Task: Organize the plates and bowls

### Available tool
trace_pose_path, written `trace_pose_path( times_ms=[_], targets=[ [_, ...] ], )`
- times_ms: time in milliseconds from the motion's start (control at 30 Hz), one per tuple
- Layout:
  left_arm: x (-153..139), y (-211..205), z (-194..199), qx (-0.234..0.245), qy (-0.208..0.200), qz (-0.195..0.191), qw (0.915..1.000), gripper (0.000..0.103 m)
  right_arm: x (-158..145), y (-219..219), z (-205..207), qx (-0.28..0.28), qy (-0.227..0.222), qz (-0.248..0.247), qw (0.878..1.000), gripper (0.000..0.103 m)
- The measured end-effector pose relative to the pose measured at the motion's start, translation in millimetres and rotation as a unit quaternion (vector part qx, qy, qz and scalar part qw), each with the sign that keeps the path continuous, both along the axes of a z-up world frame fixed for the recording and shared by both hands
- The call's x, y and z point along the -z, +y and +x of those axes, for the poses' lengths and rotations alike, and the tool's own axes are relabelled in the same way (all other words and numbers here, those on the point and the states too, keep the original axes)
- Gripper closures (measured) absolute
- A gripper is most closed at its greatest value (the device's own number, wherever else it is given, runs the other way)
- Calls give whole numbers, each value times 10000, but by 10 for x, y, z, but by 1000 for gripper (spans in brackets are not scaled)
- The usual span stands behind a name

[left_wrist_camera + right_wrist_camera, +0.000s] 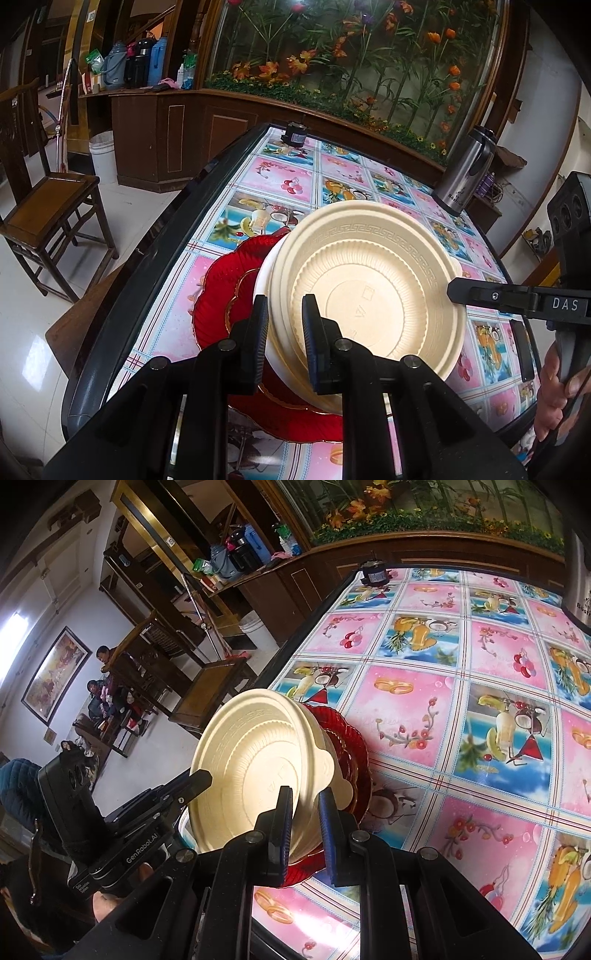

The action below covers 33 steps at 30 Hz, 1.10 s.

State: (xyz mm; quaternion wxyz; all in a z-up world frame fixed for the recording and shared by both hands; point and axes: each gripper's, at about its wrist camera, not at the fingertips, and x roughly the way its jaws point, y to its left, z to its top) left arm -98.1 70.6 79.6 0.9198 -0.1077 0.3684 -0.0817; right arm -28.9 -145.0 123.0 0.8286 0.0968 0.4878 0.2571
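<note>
Nested cream bowls point(369, 288) stand tilted on a red scalloped plate point(221, 295) near the table's front edge. My left gripper point(286, 321) is shut on the near-left rim of the bowl stack, one finger inside and one outside. My right gripper point(452, 288) reaches in from the right and meets the opposite rim. In the right wrist view my right gripper point(306, 808) is shut on the cream bowls' point(258, 760) rim, with the red plate point(354, 753) beneath and behind them. The left gripper point(201, 779) pinches the far rim there.
The table point(332, 173) has a fruit-patterned pink and blue cloth. A steel thermos point(469, 170) stands at its right edge, a small black device point(295, 134) at the far end, a dark flat object point(522, 350) on the right. A wooden chair point(51, 206) stands left.
</note>
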Motion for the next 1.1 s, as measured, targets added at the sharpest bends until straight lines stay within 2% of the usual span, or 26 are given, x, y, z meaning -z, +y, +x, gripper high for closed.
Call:
trace_pose_path(
  times_ms=[967, 1067, 1100],
  targets=[
    [-39, -41, -30, -188, -115, 405, 9989, 84, 76, 58, 48, 125, -219, -199, 9995, 87],
    [-36, -48, -27, -189, -118, 428, 9988, 77, 83, 78, 41, 110, -244, -231, 9994, 87],
    [-31, -49, -25, -190, -118, 429, 9988, 71, 84, 84, 43, 111, -249, -254, 9993, 87]
  ],
)
